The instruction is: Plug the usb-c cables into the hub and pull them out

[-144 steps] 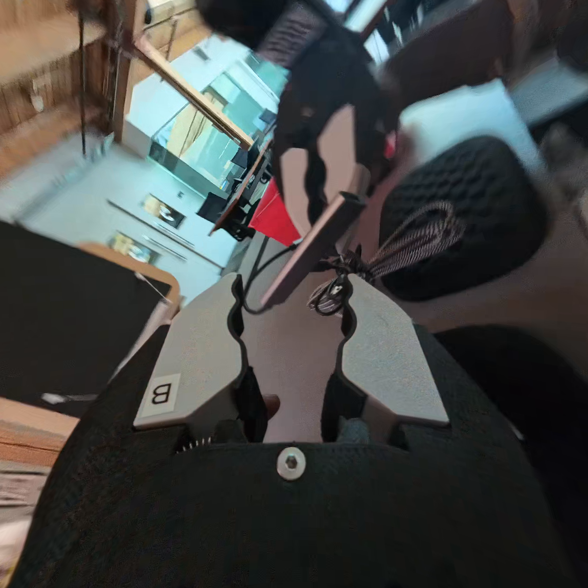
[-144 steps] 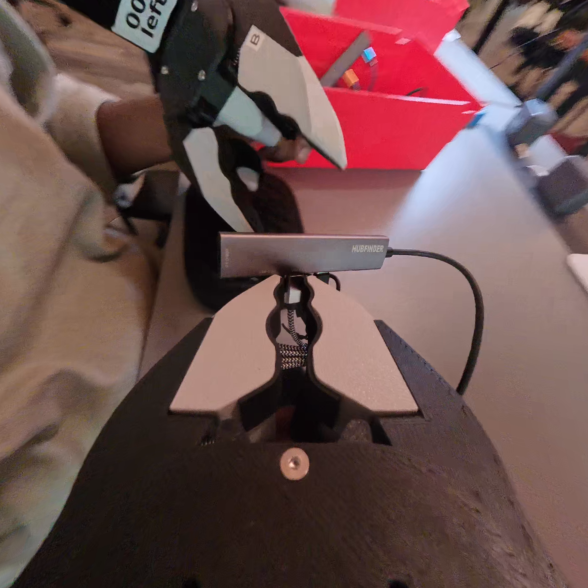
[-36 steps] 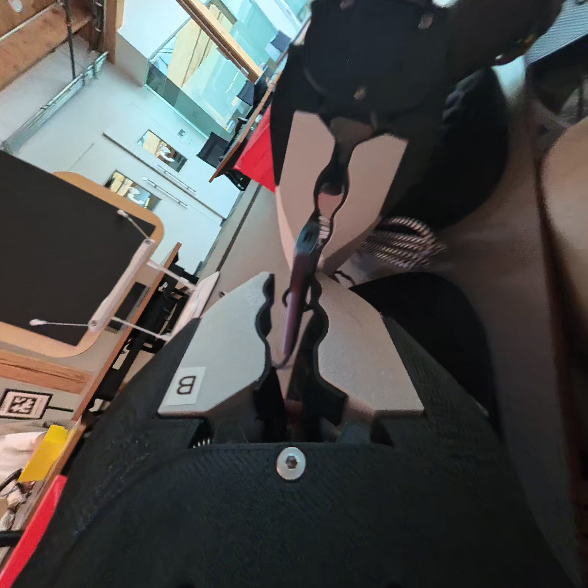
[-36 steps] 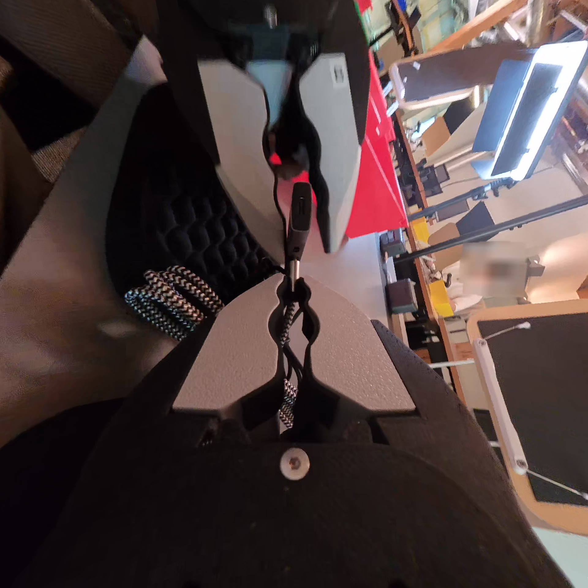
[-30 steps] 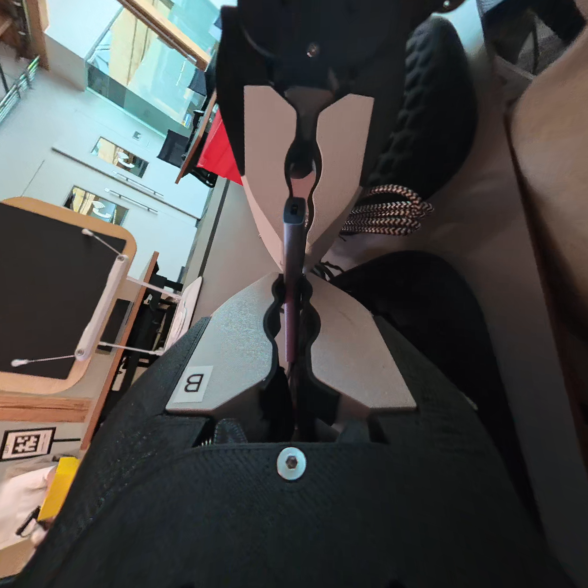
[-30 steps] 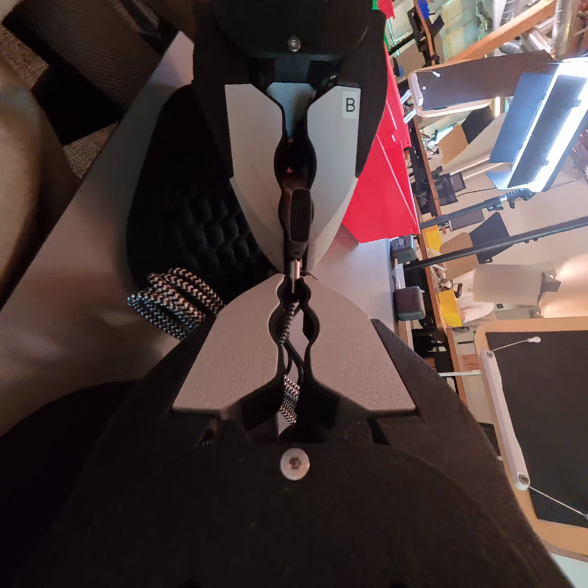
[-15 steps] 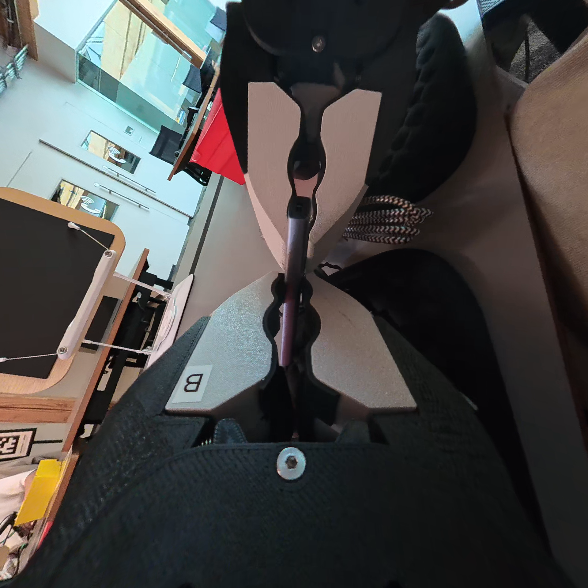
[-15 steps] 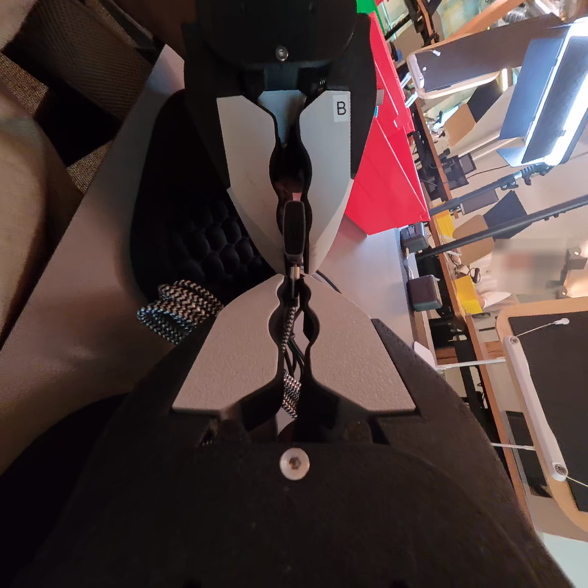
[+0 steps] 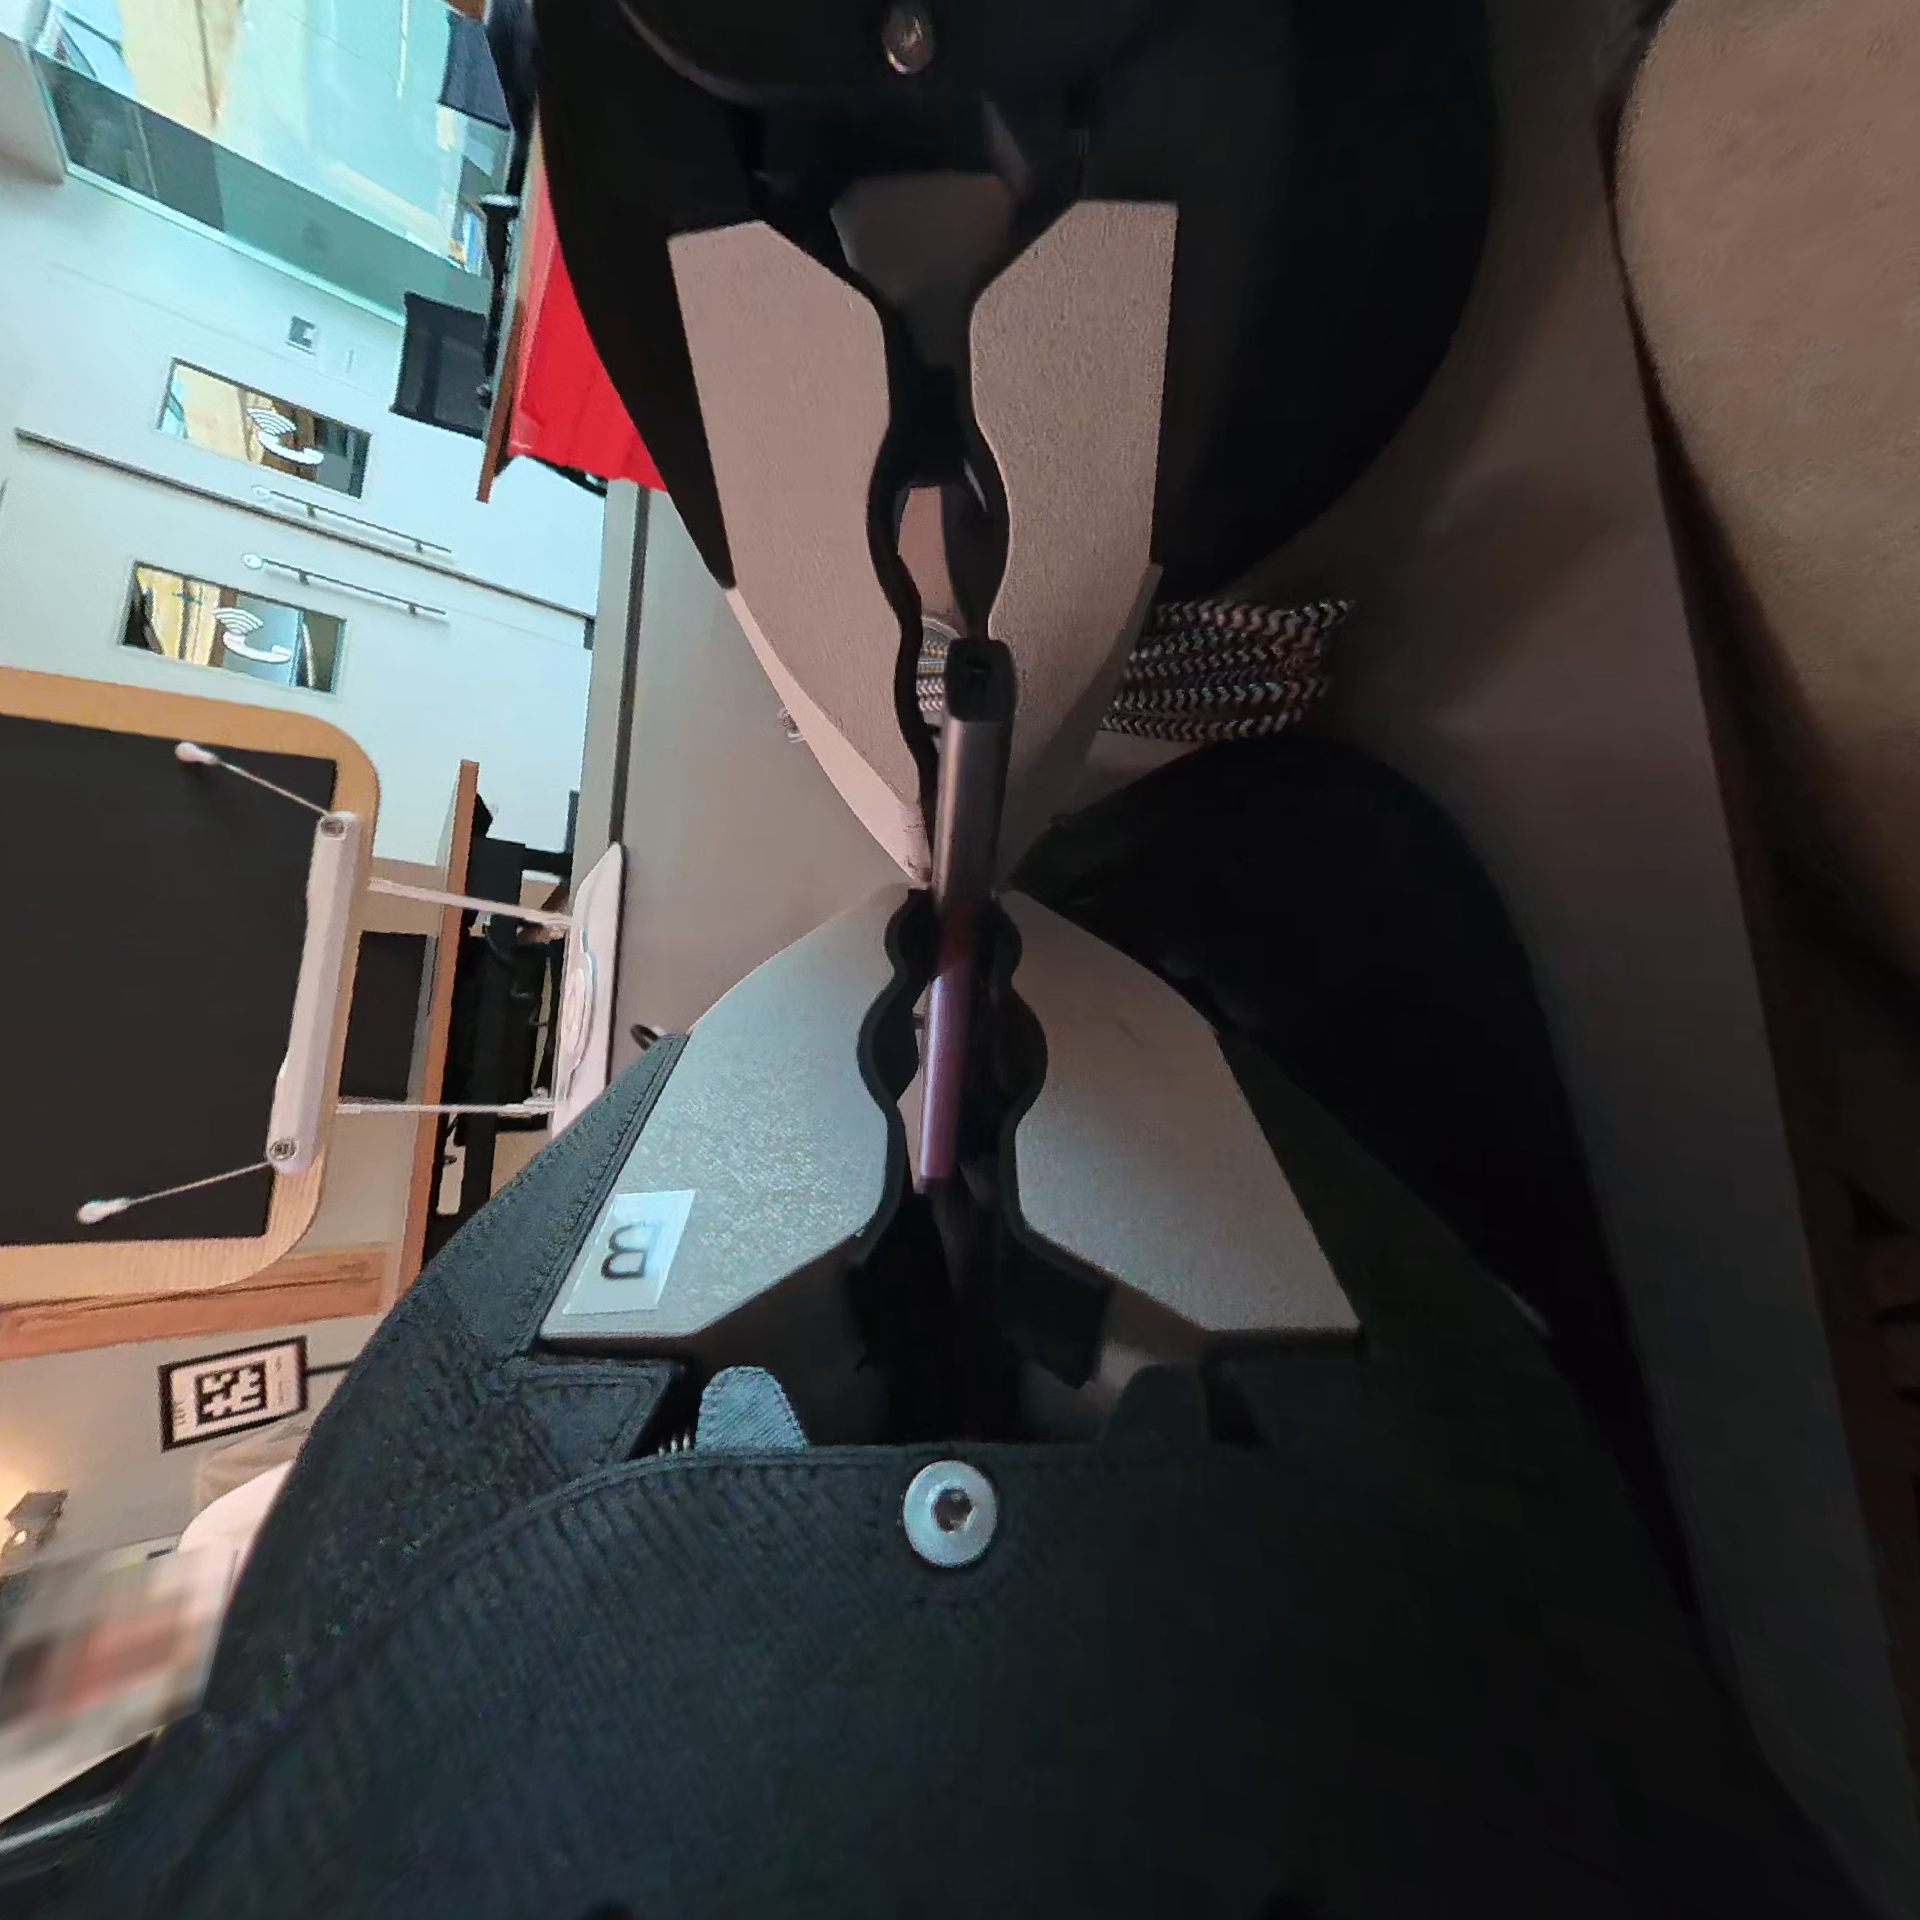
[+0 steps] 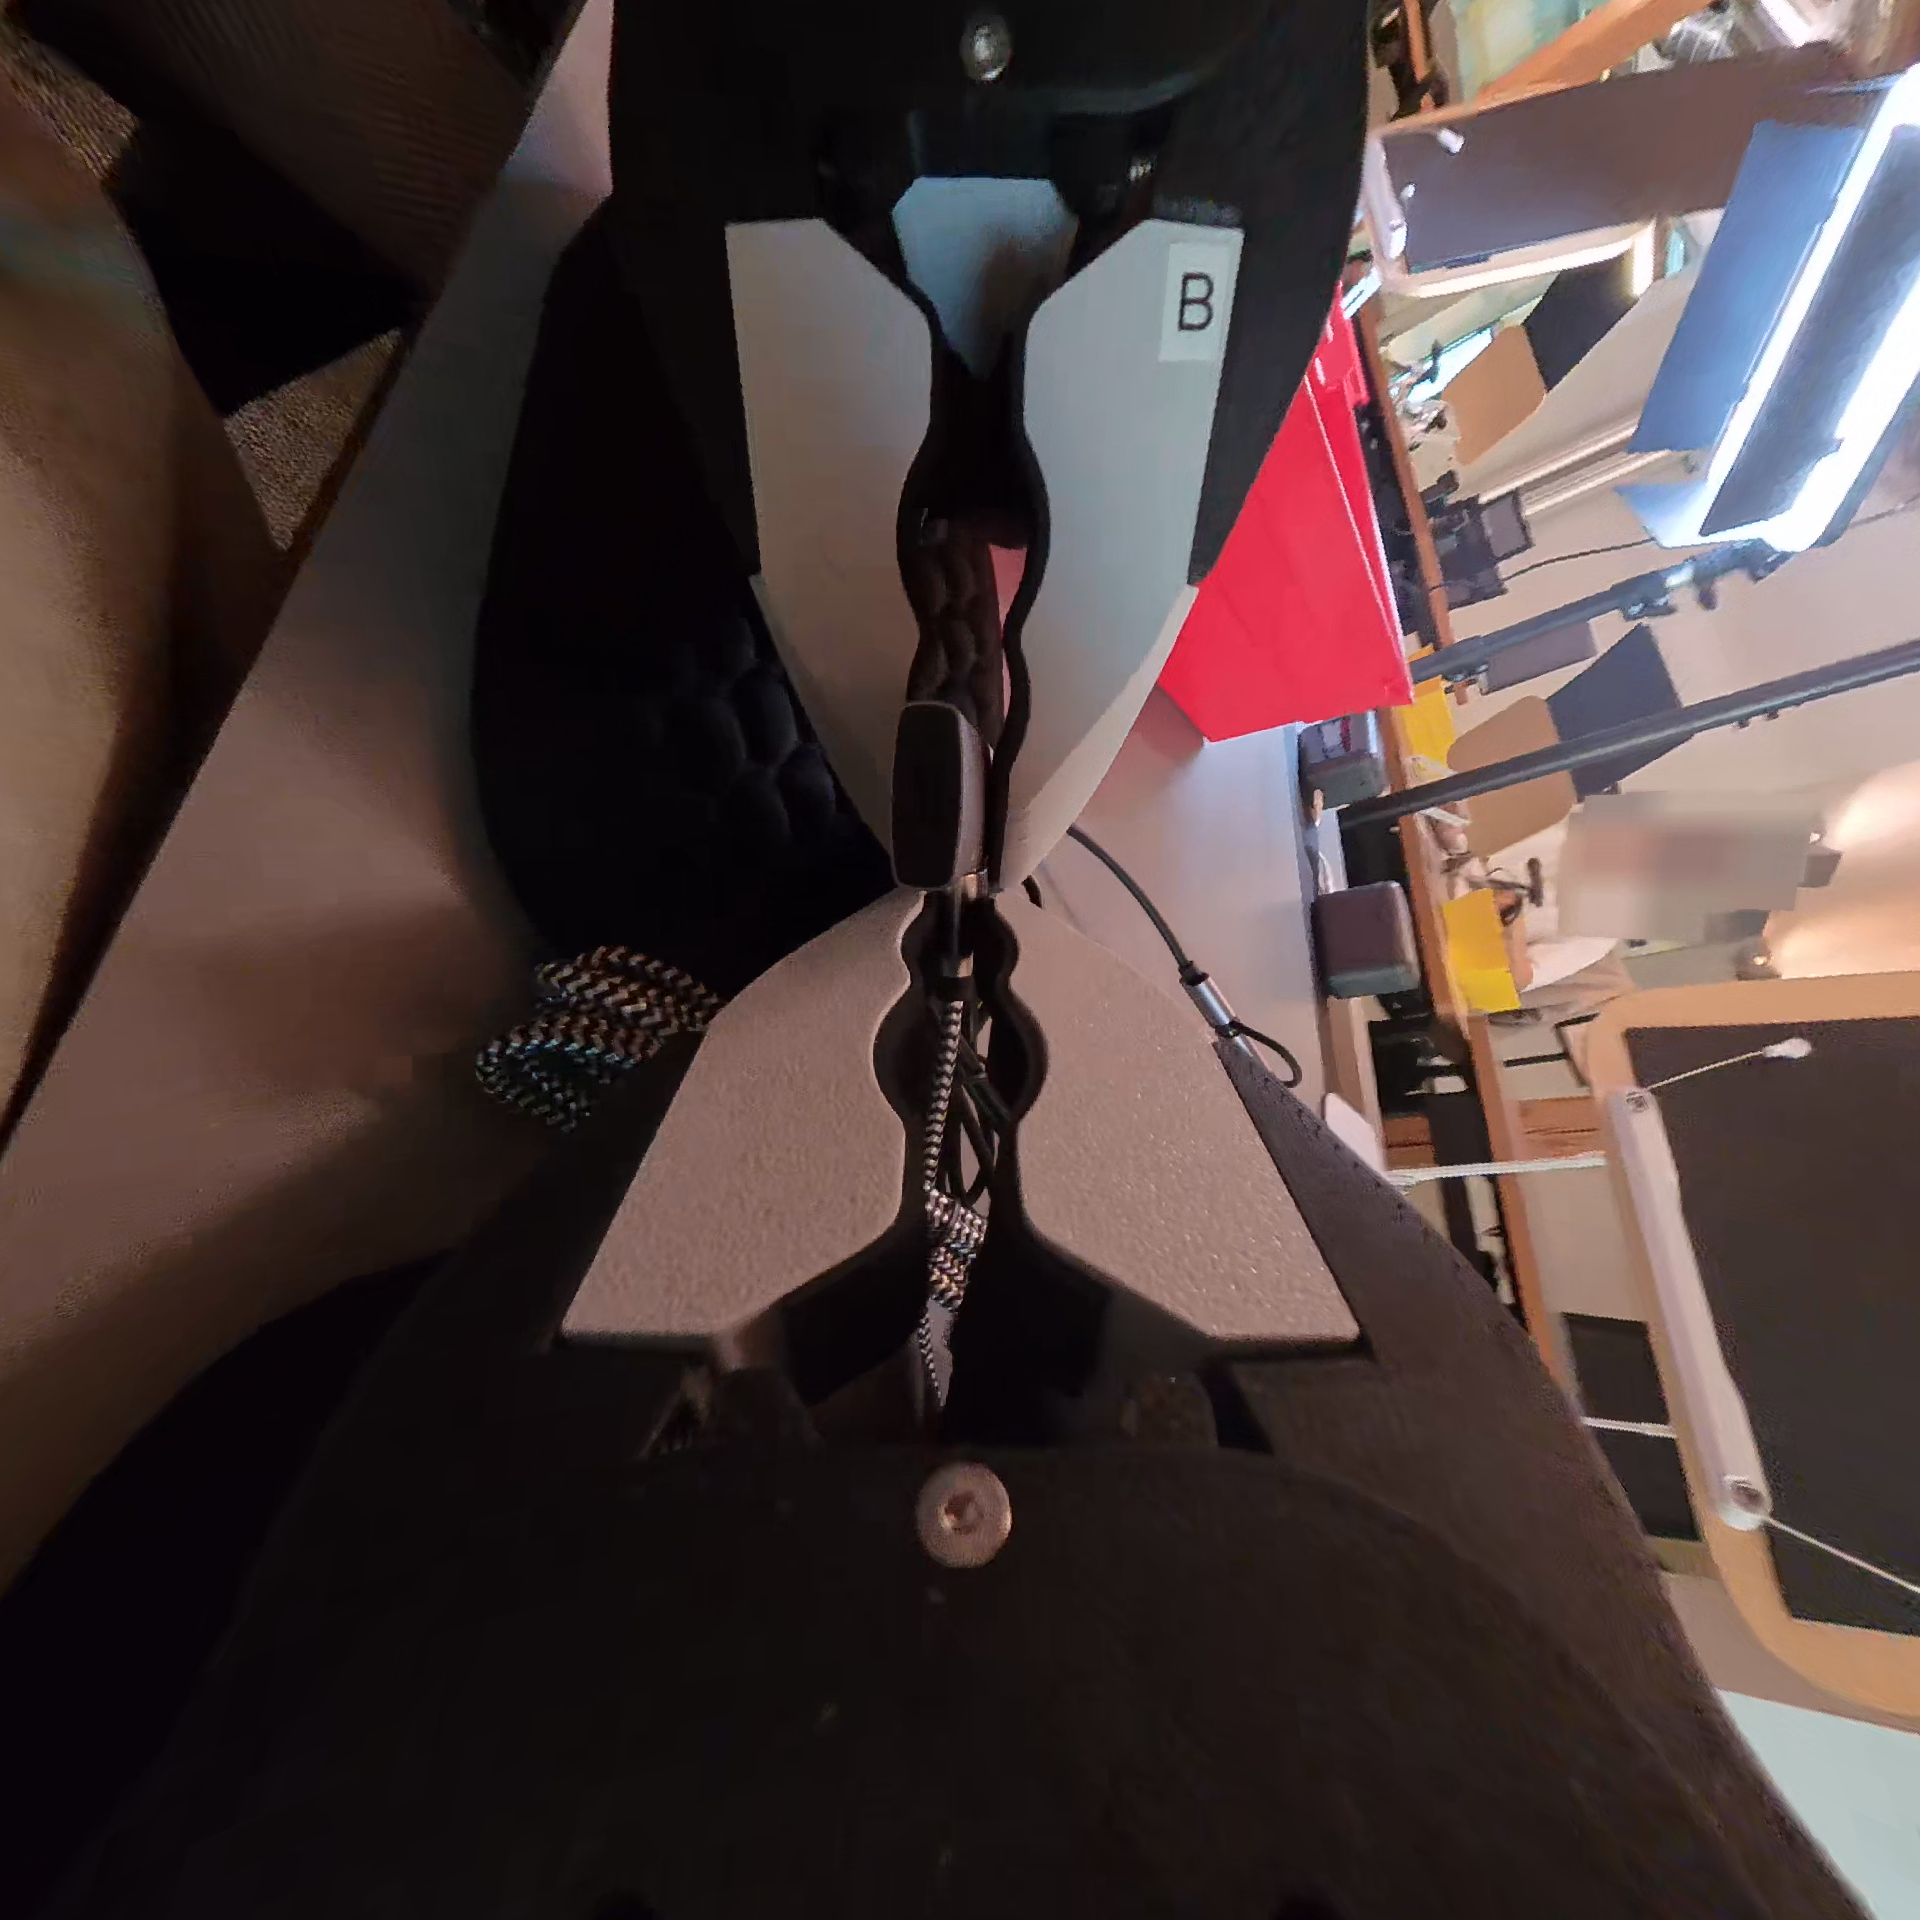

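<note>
**Hub and plug held tip to tip**

We see the two grippers facing each other, tips nearly touching, above the grey counter (image 9: 1538, 582).

Left gripper (image 9: 951, 914): jaws clenched on the hub (image 9: 961, 935). The slim grey hub sits edge-on in the slot between the jaws and sticks out past their tips toward the other gripper. Its far end is seen end-on in the right wrist view as a dark rounded block (image 10: 932, 795), just beyond our right tips.

Right gripper (image 10: 961, 909): jaws clenched on the usb-c cable (image 10: 948, 1070). The braided black-and-white cable runs down the channel between the jaws, and its plug end reaches the tips, right at the hub's end. We cannot tell if the plug is seated in the port or only touching it; the joint is too small and dark.

In the left wrist view the right gripper (image 9: 935, 831) hangs over the hub from above, jaws close together, the hub's end lying across the gap.

A coiled bundle of braided cable (image 9: 1226, 665) lies on the counter beside a black pad (image 10: 644, 727). A thin black lead (image 10: 1174, 945) trails off on the counter. Red bins (image 10: 1288, 582) stand behind.
</note>
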Motion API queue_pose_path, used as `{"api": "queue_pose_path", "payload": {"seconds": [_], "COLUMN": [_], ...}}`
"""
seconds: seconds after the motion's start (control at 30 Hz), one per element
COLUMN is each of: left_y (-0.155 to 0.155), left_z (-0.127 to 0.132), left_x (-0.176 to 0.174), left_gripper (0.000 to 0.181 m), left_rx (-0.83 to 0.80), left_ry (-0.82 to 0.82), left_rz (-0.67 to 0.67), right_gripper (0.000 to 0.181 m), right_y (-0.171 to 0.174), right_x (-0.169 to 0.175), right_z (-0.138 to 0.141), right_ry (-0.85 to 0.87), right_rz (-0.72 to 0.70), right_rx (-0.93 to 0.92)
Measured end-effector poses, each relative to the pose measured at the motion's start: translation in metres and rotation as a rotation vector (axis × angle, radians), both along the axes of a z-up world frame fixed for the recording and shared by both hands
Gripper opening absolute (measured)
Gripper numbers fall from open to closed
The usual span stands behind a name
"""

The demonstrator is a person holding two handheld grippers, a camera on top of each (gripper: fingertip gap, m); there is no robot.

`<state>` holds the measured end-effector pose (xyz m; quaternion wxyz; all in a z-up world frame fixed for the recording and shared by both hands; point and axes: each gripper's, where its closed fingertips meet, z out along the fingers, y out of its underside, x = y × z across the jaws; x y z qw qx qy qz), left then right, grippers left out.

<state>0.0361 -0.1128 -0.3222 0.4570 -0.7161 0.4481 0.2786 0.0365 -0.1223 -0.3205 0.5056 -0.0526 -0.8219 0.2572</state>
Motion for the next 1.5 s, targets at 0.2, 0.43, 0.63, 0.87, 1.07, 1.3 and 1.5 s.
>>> {"api": "queue_pose_path", "payload": {"seconds": [0.2, 0.43, 0.63, 0.87, 1.07, 1.3, 1.5], "left_y": [-0.034, -0.018, 0.001, 0.015, 0.017, 0.013, 0.011], "left_z": [0.012, 0.034, 0.022, 0.009, 0.005, 0.006, 0.0], "left_x": [-0.002, -0.017, -0.006, 0.011, 0.012, 0.01, 0.009], "left_gripper": [0.0, 0.0, 0.045, 0.012, 0.008, 0.008, 0.007], "left_rx": [0.014, 0.16, 0.1, 0.041, 0.029, 0.047, 0.037], "left_ry": [-0.224, -0.149, -0.118, -0.017, -0.062, -0.107, -0.069], "left_rz": [0.077, 0.034, -0.03, -0.09, -0.058, -0.036, -0.036], "right_gripper": [0.005, 0.006, 0.006, 0.005, 0.005, 0.006, 0.006], "right_y": [0.055, 0.018, 0.007, 0.004, 0.007, 0.007, 0.006], "right_x": [-0.005, -0.005, 0.004, 0.01, 0.009, 0.007, 0.005], "right_z": [-0.007, 0.011, 0.012, 0.015, 0.012, 0.012, 0.004], "right_ry": [-0.031, 0.047, 0.091, 0.106, 0.083, 0.043, -0.002], "right_rz": [-0.174, -0.017, 0.028, 0.063, 0.032, 0.014, -0.024], "right_rx": [-0.044, -0.064, -0.038, -0.05, -0.077, -0.131, -0.014]}}
